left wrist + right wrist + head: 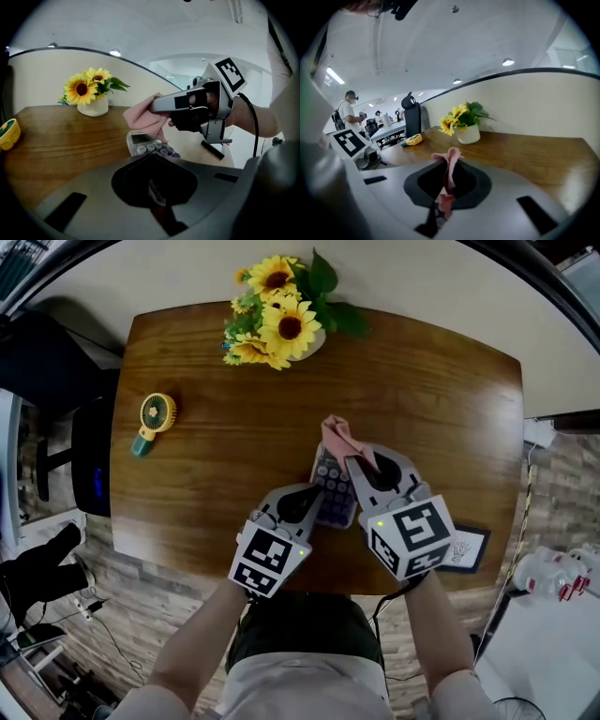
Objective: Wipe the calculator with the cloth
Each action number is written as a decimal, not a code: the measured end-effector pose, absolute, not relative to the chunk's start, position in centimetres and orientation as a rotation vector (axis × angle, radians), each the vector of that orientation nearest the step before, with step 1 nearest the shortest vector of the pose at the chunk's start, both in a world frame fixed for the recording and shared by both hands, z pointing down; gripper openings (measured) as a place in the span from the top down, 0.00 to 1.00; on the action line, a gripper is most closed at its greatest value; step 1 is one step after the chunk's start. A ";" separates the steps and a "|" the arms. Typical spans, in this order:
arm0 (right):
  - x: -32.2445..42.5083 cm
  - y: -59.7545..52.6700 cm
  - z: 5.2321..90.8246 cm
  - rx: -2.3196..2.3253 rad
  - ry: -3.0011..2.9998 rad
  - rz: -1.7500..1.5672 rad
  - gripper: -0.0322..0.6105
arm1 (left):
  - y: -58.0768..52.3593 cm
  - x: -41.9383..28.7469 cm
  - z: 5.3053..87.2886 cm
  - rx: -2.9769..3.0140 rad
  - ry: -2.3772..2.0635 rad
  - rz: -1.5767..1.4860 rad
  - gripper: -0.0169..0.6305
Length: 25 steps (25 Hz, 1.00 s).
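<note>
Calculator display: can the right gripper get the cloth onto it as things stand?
Probably yes: the right gripper holds the cloth beside the bare display of the calculator, and the left gripper grips only its near end.

Pink cloth (342,439); grey calculator (333,498), purple keys; yellow sunflowers (281,320); brown woodgrain table (216,493); yellow fan (157,413)

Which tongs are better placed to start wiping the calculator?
Right. The right tongs grip the cloth over the calculator; the left tongs are clamped on the calculator, apparently steadying it.
</note>
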State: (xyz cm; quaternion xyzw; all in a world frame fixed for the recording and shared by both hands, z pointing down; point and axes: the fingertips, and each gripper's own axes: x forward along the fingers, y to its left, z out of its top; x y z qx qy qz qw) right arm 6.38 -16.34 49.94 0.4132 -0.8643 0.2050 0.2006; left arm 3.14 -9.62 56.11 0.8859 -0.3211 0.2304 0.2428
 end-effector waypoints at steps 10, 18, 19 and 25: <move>2.9 -14.9 55.4 0.914 -2.276 0.485 0.93 | -9.7 3.0 56.1 2.389 -0.928 0.610 0.97; 8.9 -13.9 55.9 0.974 -2.147 0.392 0.93 | -9.7 3.0 56.1 2.410 -0.926 0.618 0.97; 9.4 -13.7 55.8 0.984 -2.140 0.399 0.93 | -9.7 3.0 56.2 2.409 -0.926 0.618 0.97; 11.7 -14.3 55.3 1.062 -1.979 0.244 0.93 | -9.8 3.0 56.2 2.407 -0.932 0.613 0.97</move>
